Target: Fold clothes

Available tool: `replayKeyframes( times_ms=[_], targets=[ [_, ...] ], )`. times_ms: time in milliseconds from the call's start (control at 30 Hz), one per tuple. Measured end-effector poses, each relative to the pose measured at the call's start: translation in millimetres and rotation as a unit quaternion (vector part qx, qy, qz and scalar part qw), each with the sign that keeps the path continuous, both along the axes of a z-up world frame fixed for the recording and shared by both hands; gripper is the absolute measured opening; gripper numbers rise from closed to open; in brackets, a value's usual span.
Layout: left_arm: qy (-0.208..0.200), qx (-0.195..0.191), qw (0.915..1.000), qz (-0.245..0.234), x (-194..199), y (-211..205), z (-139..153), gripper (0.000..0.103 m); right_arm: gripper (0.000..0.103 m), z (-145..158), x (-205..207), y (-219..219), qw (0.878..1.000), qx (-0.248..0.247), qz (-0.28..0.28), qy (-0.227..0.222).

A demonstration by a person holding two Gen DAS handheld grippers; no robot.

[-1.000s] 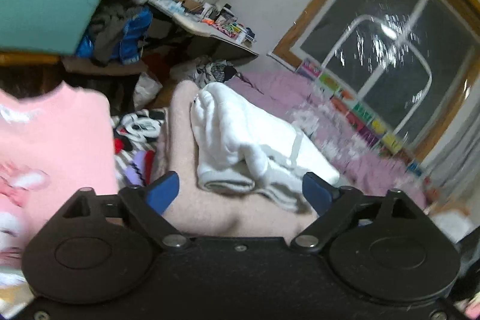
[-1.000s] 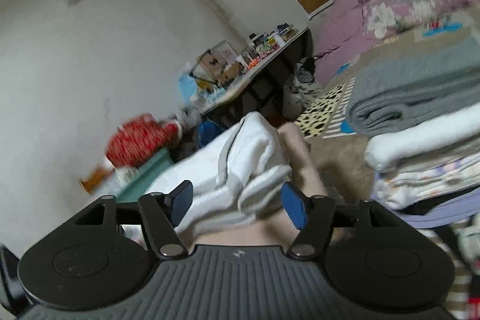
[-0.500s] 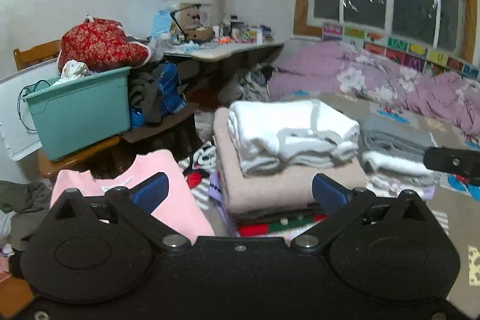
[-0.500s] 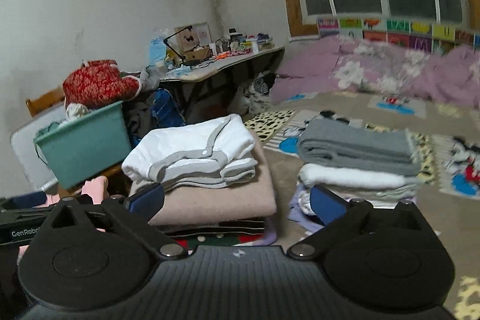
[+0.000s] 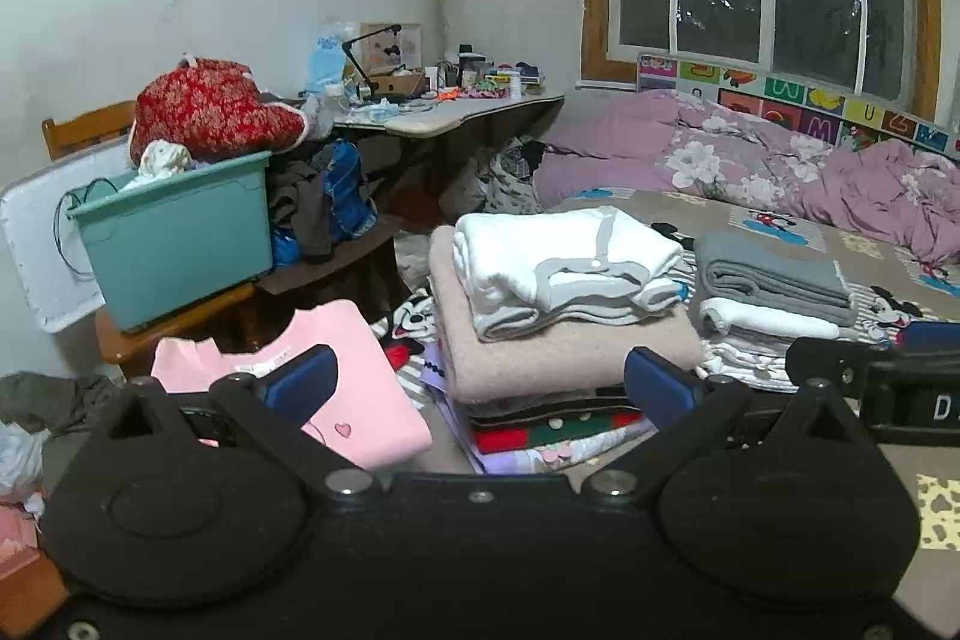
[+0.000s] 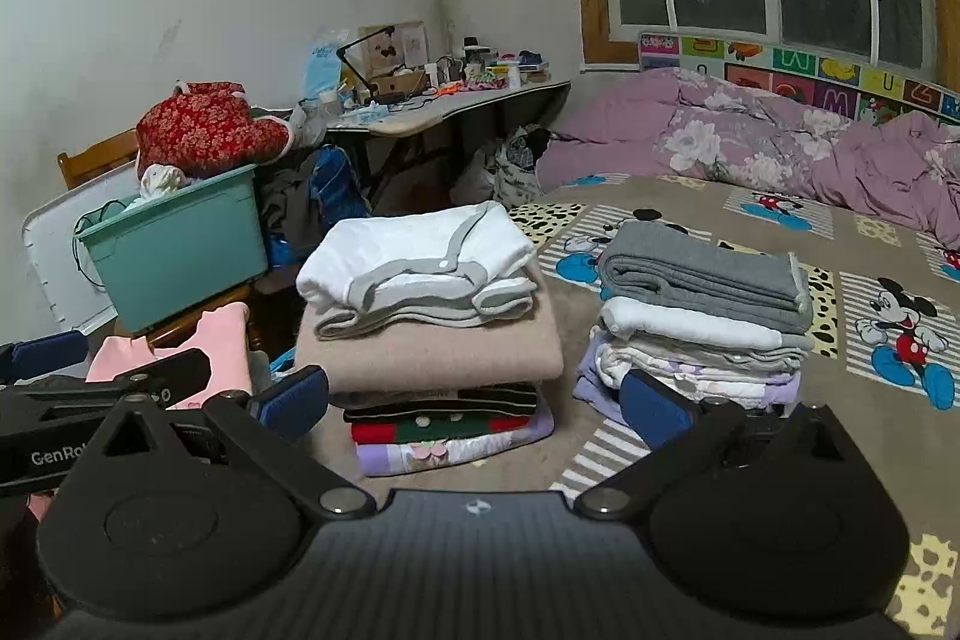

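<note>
We hold both grippers level over the cartoon-print bedspread (image 6: pixel 888 280), empty. Our left gripper (image 5: pixel 477 379) has its blue-padded fingers spread wide; our right gripper (image 6: pixel 474 403) is spread just as wide, gripping nothing. At twelve o'clock sits the folded white garment with grey trim (image 6: pixel 420 262), topping a beige folded blanket (image 6: pixel 432 349). At two o'clock stands a second pile under a grey folded towel (image 6: pixel 702 274). A pink sweatshirt (image 5: pixel 354 394) lies at ten o'clock.

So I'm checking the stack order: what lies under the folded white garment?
The white garment rests on a folded beige sweater; below are dark, red-green and lilac layers, only their edges showing, the rest covered.
</note>
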State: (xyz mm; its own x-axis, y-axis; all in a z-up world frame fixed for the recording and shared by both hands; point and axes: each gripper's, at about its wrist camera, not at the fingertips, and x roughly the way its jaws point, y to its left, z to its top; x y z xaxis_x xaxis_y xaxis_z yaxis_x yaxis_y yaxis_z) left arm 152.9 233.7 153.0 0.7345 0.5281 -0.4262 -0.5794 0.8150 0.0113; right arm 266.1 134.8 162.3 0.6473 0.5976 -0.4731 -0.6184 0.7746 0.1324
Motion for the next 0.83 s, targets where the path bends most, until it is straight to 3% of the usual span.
replayKeyframes(
  times_ms=[833],
  targets=[
    [-0.003, 0.005, 0.9999, -0.015, -31.0, -17.4, 10.9, 0.103, 0.103, 6.4, -37.6, -14.7, 1.000, 0.006, -0.014, 0.014]
  ],
)
